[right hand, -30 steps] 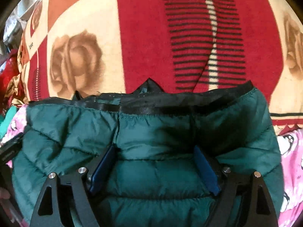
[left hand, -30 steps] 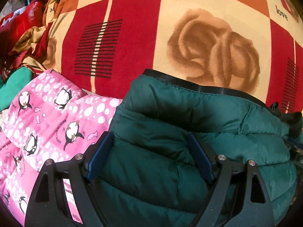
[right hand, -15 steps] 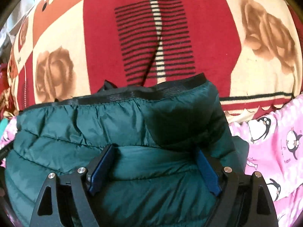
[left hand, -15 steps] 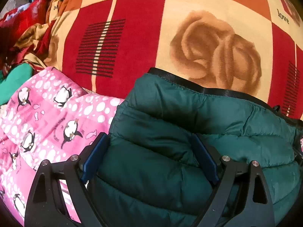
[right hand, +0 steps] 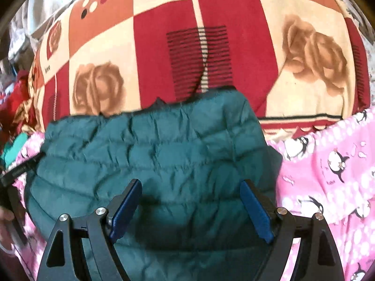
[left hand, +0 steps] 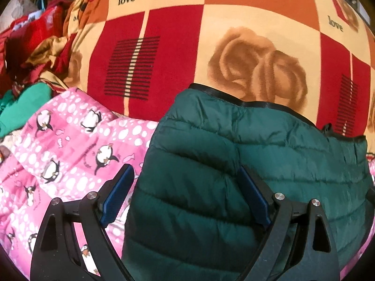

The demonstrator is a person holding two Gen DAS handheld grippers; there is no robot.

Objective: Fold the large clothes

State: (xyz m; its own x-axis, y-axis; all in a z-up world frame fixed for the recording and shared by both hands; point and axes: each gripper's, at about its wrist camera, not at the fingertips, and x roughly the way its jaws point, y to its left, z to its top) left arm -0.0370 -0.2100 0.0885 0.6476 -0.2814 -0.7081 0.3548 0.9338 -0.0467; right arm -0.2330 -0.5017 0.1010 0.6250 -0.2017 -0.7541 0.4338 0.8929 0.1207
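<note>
My left hand-held gripper (left hand: 185, 192) and right hand-held gripper (right hand: 191, 202) both stand spread over the green jacket (right hand: 150, 161), pinching nothing. It lies on the pink quilt (left hand: 70, 154), its far edge on the rose blanket (left hand: 234, 35).

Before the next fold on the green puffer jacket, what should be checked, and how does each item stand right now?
1. Left claw open: ok, jaws spread wide.
2. Right claw open: ok, jaws spread wide.
3. Green puffer jacket free of both claws: cannot tell, contact under the fingers is hidden.
4. Black trimmed edge lying straight: ok in the left view, with a small bump near its right end.
5. Jacket clear of the pink penguin quilt: not ok, it lies partly on it.
6. Rose blanket bare beyond the jacket: ok.
</note>
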